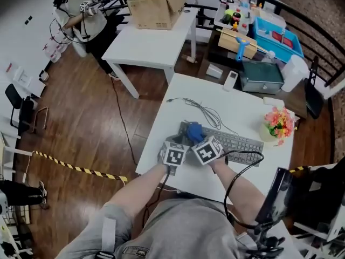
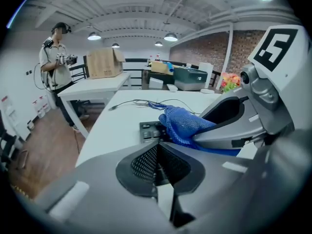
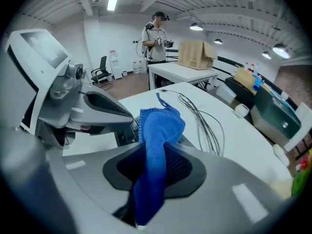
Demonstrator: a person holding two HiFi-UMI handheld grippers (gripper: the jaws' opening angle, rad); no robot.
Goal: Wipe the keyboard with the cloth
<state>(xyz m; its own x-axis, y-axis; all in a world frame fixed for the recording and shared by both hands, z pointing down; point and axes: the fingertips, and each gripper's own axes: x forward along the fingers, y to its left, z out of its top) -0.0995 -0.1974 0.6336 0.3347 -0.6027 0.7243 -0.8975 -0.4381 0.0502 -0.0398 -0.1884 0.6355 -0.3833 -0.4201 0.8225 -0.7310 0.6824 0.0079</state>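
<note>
Standing open, the cardboard box [image 1: 157, 4] hides its contents; the blue bin [image 1: 295, 41] holds something red. Over the keyboard's [image 1: 240, 143] left end lies the bunched blue cloth [image 3: 158, 130], pinched between the right gripper's [image 3: 153, 174] jaws. The left gripper's [image 2: 157, 167] jaws are pressed together, empty, just beside the cloth.

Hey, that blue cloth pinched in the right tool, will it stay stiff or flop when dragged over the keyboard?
Probably floppy: the blue cloth folds and bunches beyond the right tool. Likely light, since one pinch carries it. Its fuzzy weave may drag rather than slide on the keyboard.
</note>
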